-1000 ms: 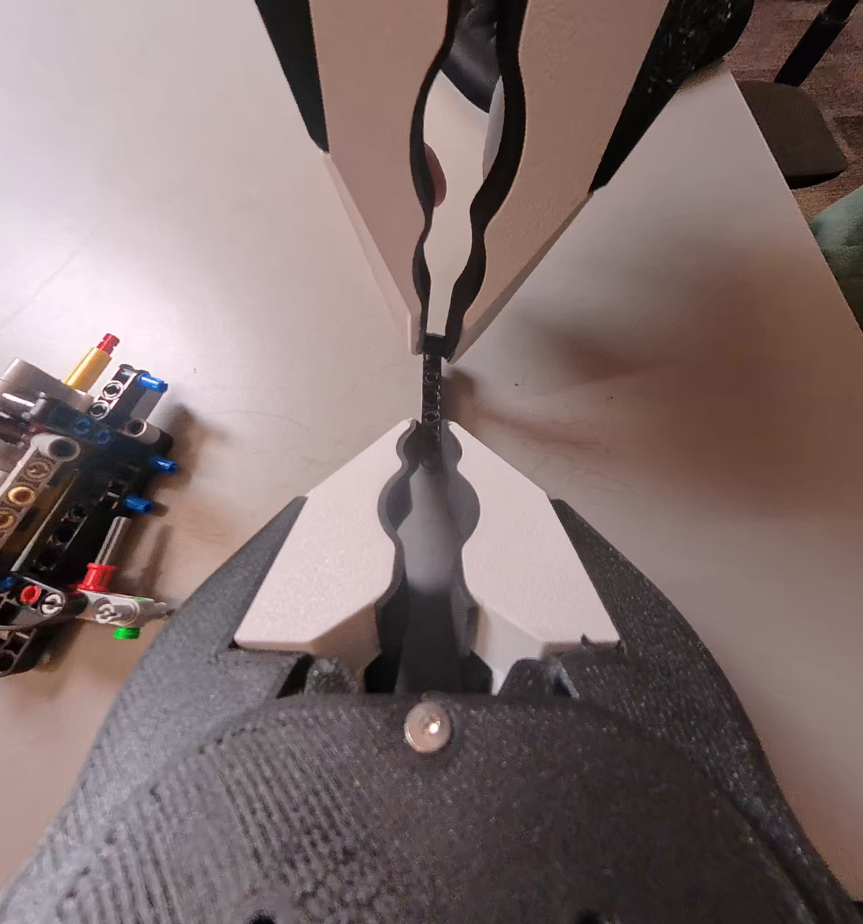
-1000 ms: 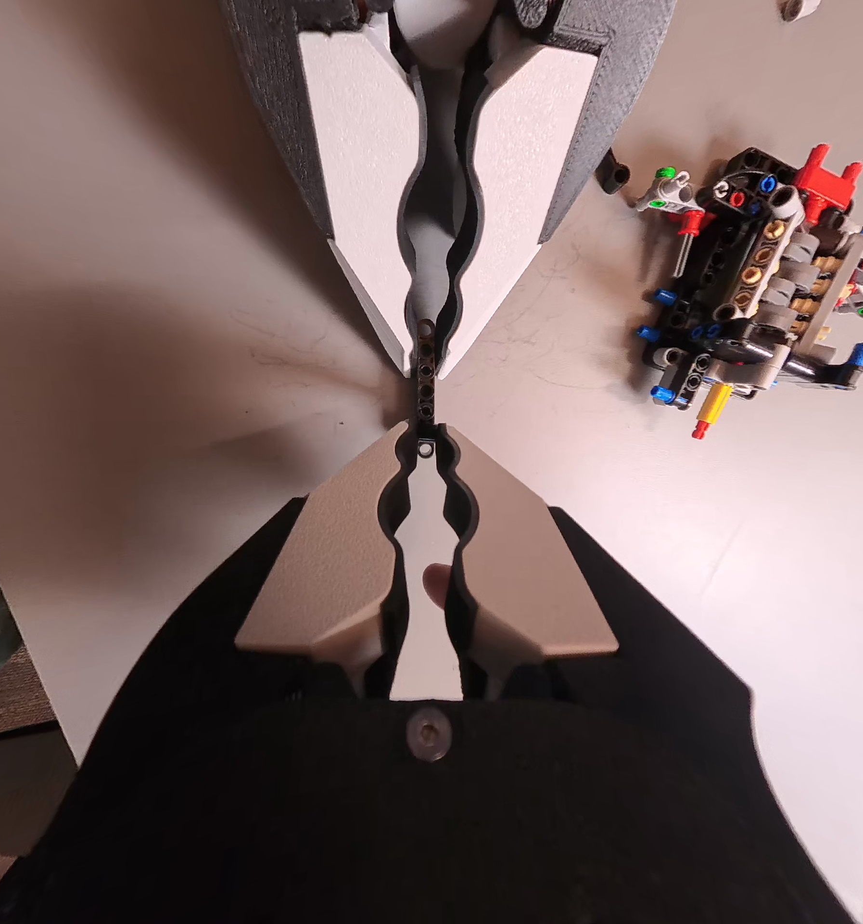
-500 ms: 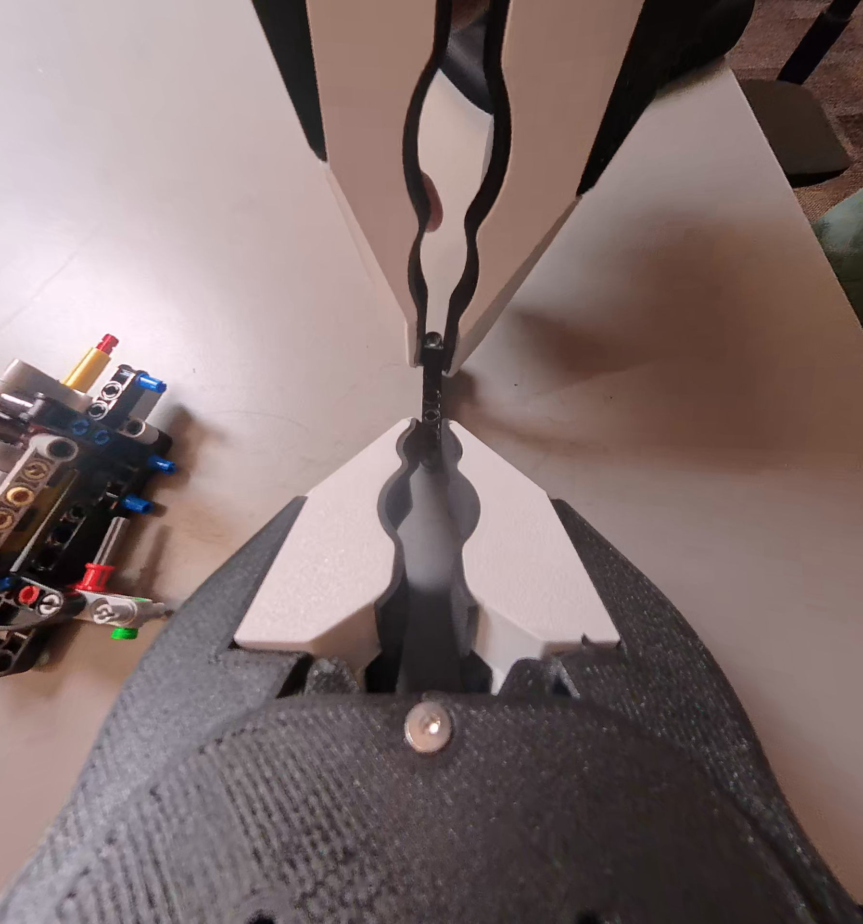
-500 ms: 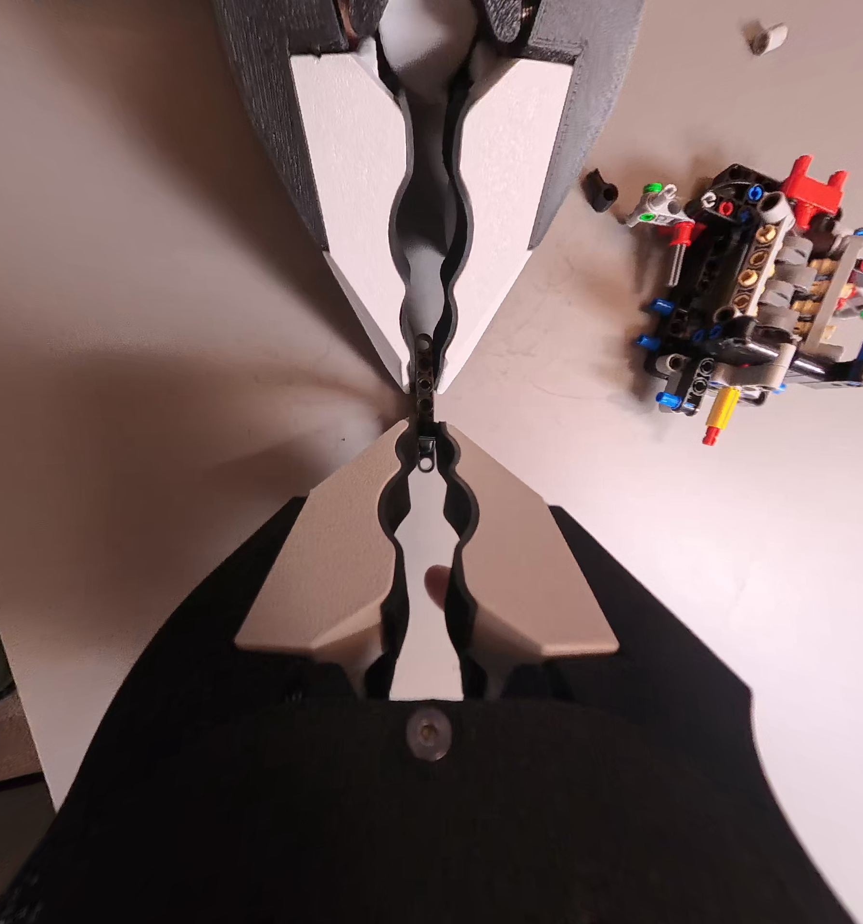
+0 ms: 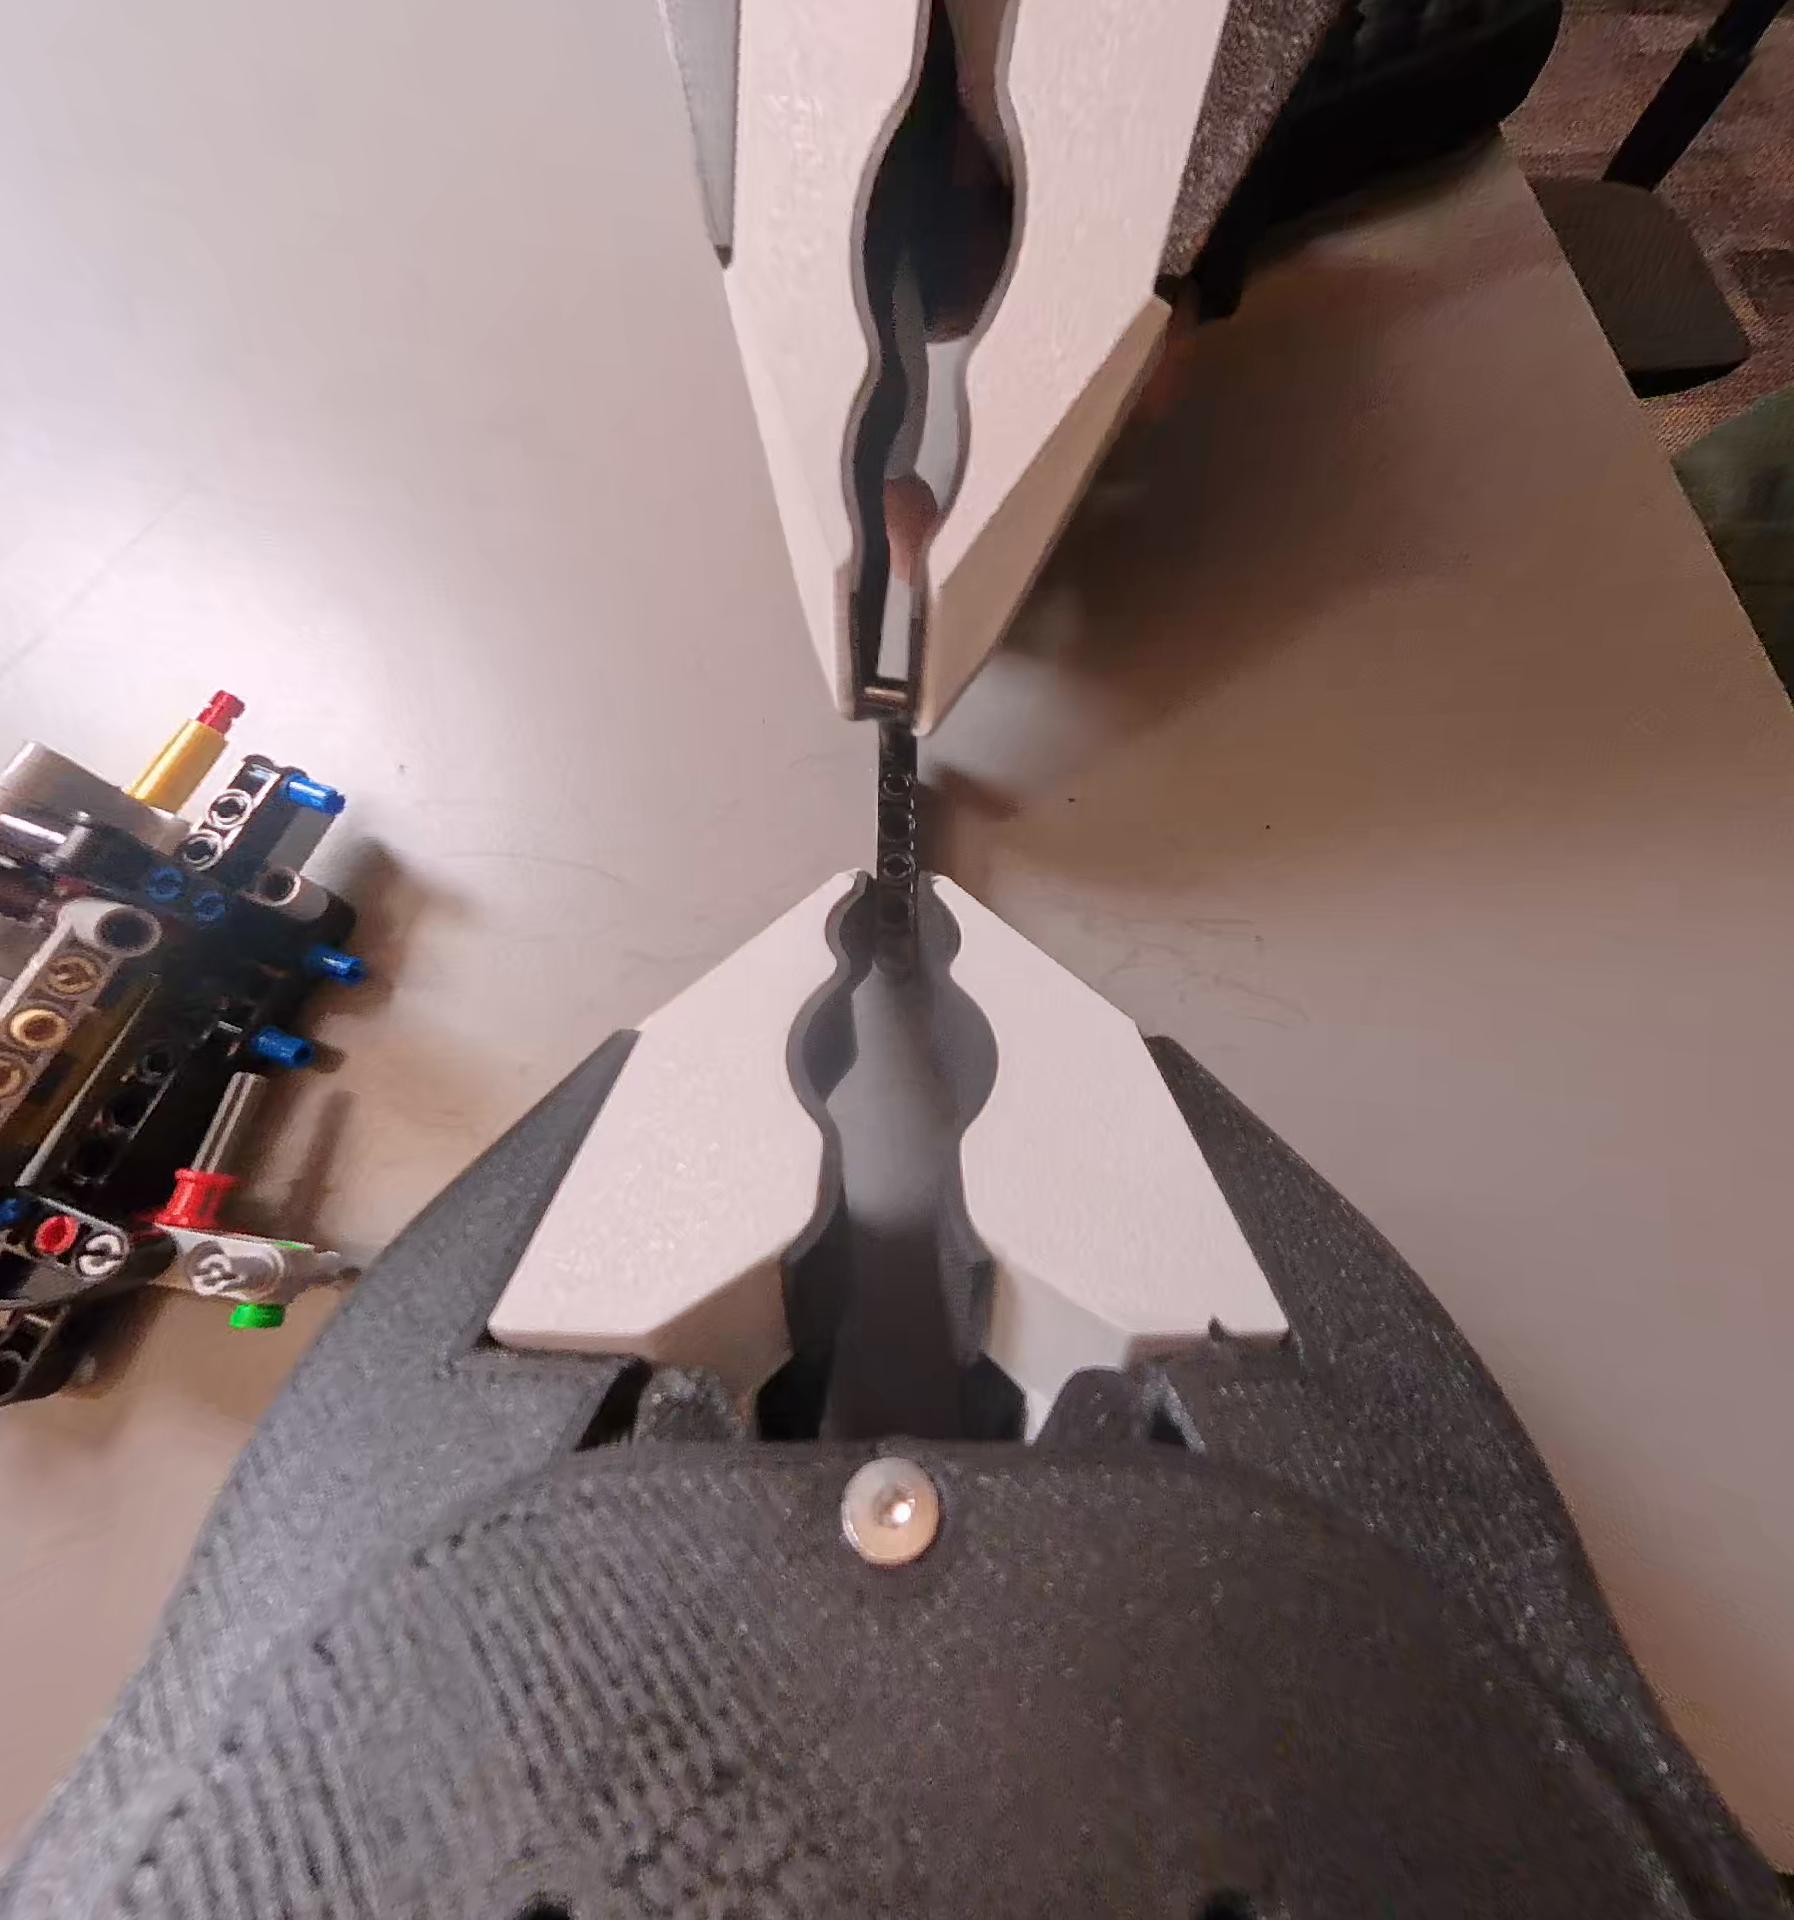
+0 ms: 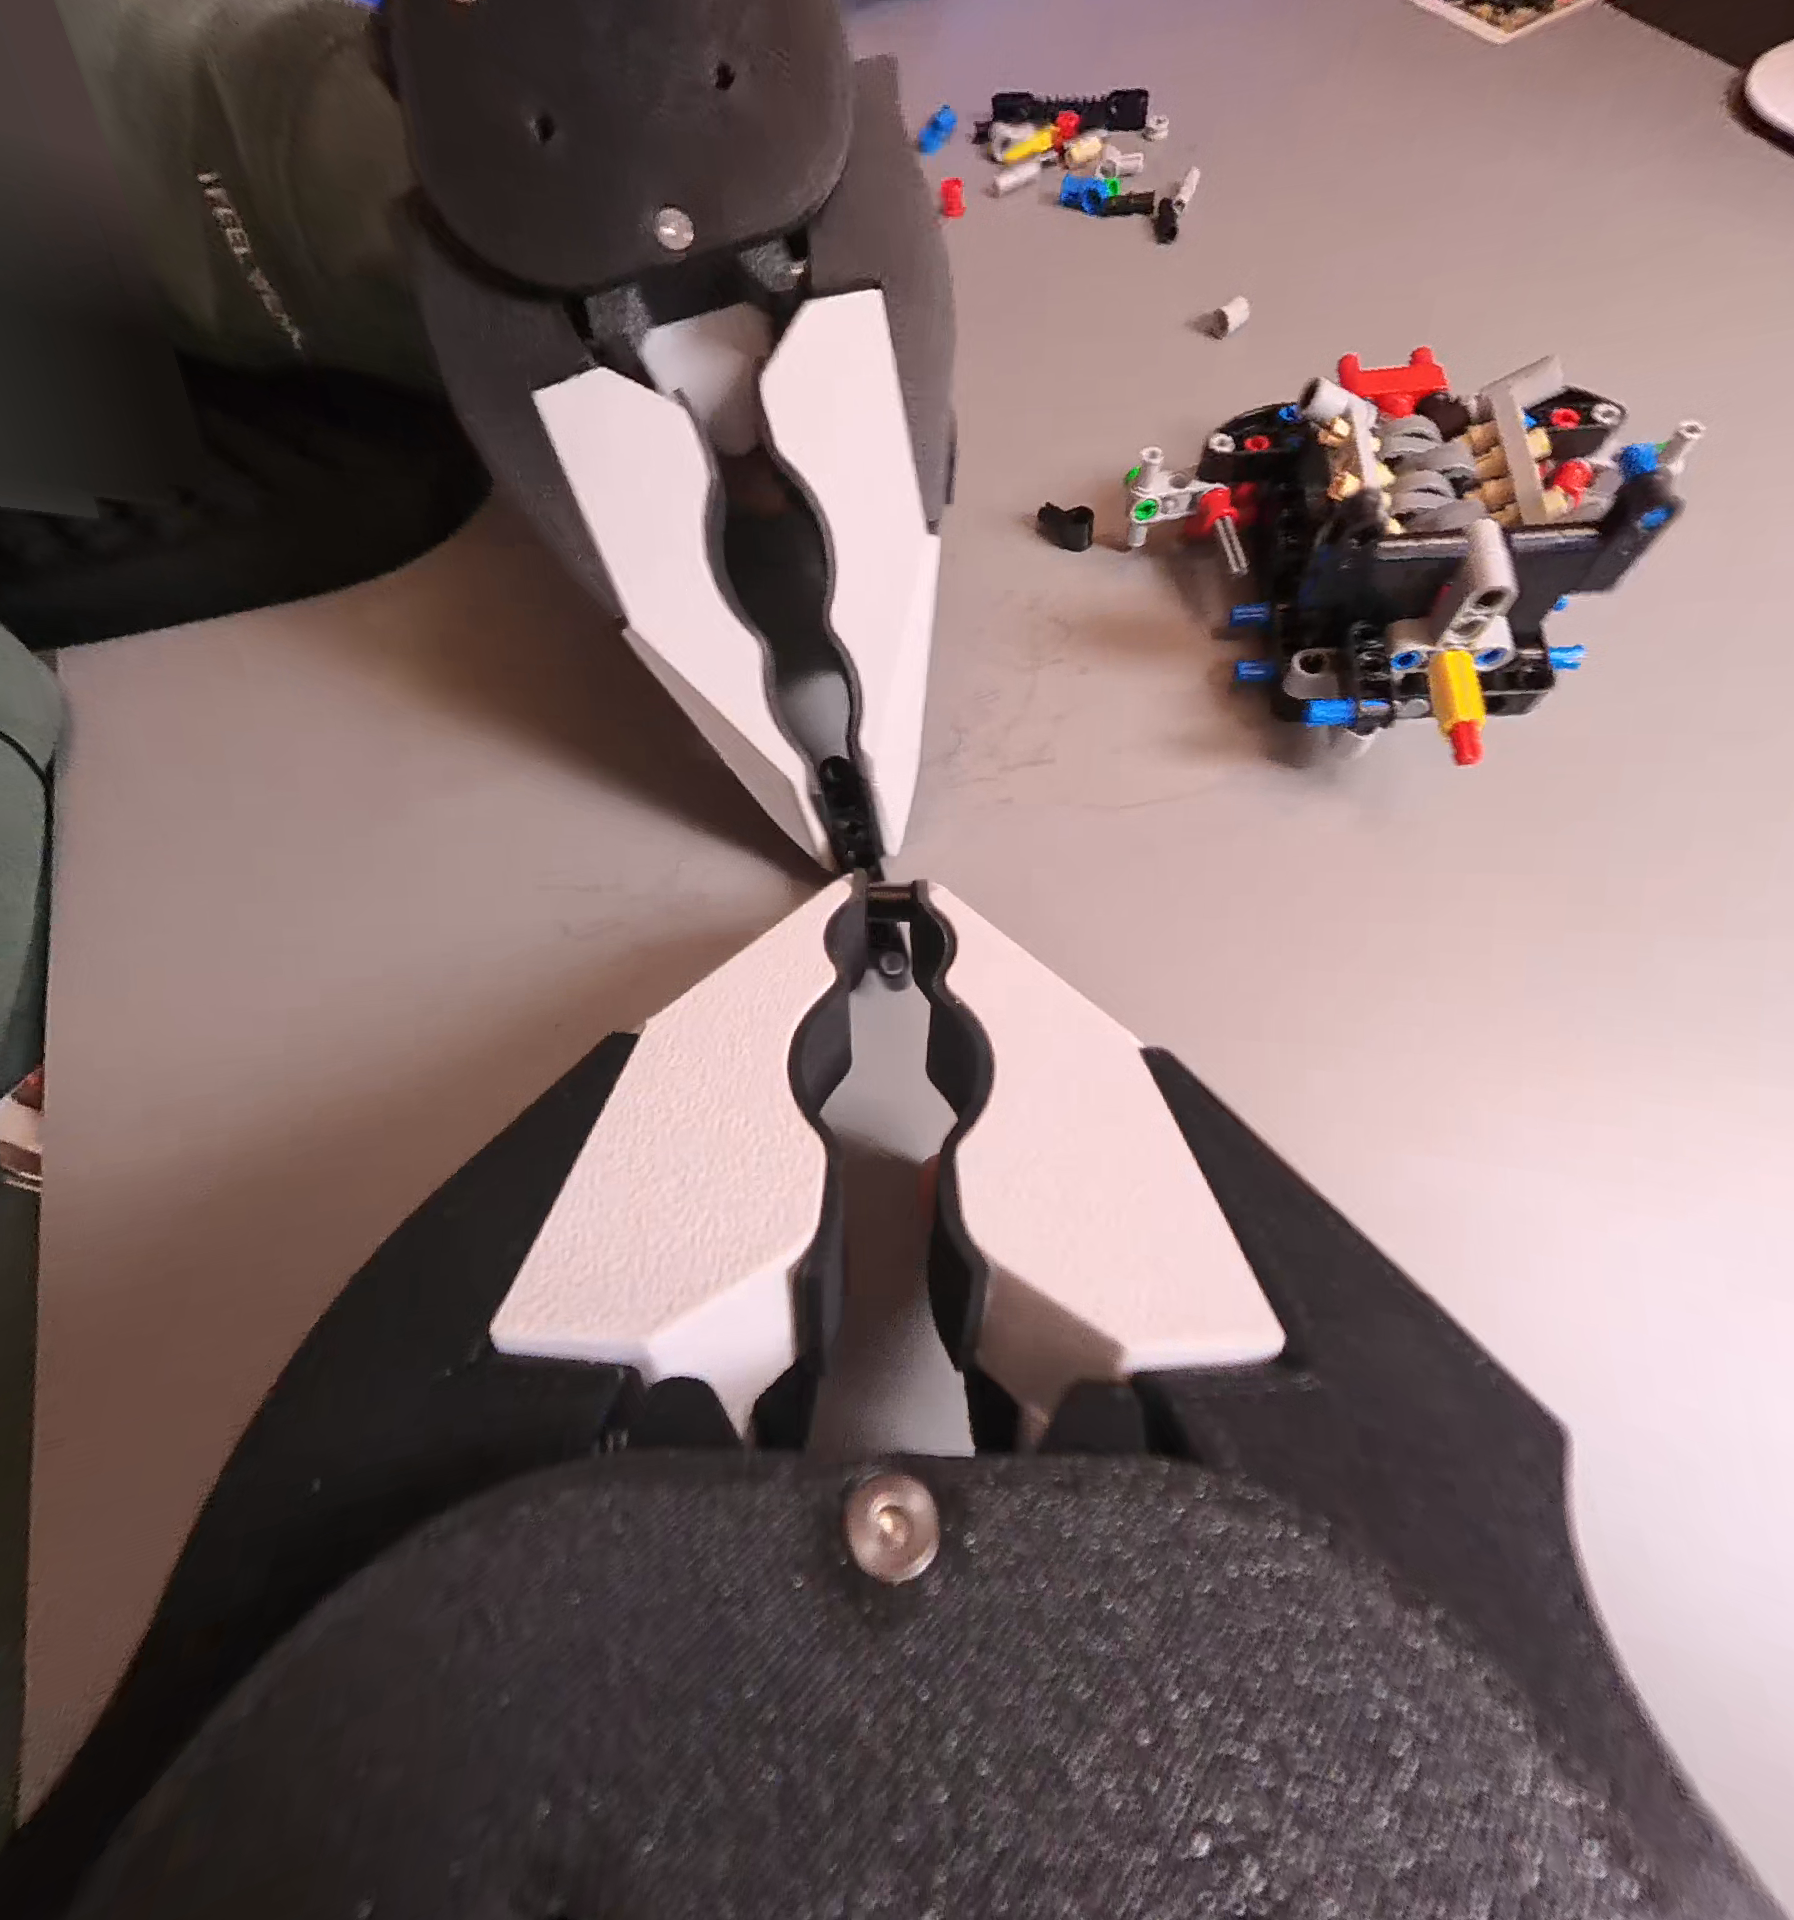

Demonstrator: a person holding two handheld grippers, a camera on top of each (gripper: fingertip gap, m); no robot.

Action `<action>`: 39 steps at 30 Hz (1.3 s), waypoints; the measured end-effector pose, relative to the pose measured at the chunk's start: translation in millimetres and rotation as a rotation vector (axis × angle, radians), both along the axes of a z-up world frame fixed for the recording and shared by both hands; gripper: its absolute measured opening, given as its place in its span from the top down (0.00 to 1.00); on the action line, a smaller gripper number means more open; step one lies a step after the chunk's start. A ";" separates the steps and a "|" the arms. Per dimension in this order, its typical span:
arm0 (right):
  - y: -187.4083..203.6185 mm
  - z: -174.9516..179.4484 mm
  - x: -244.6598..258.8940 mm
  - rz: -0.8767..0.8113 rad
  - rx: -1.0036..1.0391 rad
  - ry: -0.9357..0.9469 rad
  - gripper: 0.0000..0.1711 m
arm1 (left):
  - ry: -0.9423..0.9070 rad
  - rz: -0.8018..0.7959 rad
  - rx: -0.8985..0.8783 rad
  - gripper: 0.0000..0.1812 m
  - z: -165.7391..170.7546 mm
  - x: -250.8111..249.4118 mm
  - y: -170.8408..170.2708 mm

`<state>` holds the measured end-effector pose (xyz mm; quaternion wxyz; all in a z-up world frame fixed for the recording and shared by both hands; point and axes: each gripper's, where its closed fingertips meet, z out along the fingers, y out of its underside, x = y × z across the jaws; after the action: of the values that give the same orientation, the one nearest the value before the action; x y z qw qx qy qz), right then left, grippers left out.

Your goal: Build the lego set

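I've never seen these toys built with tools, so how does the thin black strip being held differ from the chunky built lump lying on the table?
The black beam is one slim, all-black piece; the built model is bulky and many-coloured. The beam is pinched in the left gripper, its far end at the right gripper, which clamps a small black piece; the model rests untouched on the table. Both show rows of round holes.

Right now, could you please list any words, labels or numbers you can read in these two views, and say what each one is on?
Pale lettering on the dark green garment: blurred and sideways, not readable.
Printed sheet, far right corner: too small to read.
No writing shows on the lego model.
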<state>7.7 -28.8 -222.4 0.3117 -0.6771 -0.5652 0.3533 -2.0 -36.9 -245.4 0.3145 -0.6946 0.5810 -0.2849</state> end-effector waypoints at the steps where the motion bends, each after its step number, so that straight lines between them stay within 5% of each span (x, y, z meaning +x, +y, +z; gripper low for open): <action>1: -2.5 -0.9 -0.7 0.008 0.000 -0.002 0.96 | 0.000 0.000 0.001 0.96 0.0 0.0 0.1; 16: -3.2 -5.0 -1.7 0.166 0.183 -0.328 0.97 | 0.001 0.001 0.000 0.96 -0.2 -0.1 0.0; 39: -3.4 -11.9 -0.6 0.161 0.175 -0.199 0.96 | 0.000 0.010 -0.010 0.96 -0.1 -1.4 -0.4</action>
<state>7.1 -32.3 -234.3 0.2826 -0.6317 -0.6743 0.2578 -3.4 -37.3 -245.5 0.3124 -0.6989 0.5761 -0.2866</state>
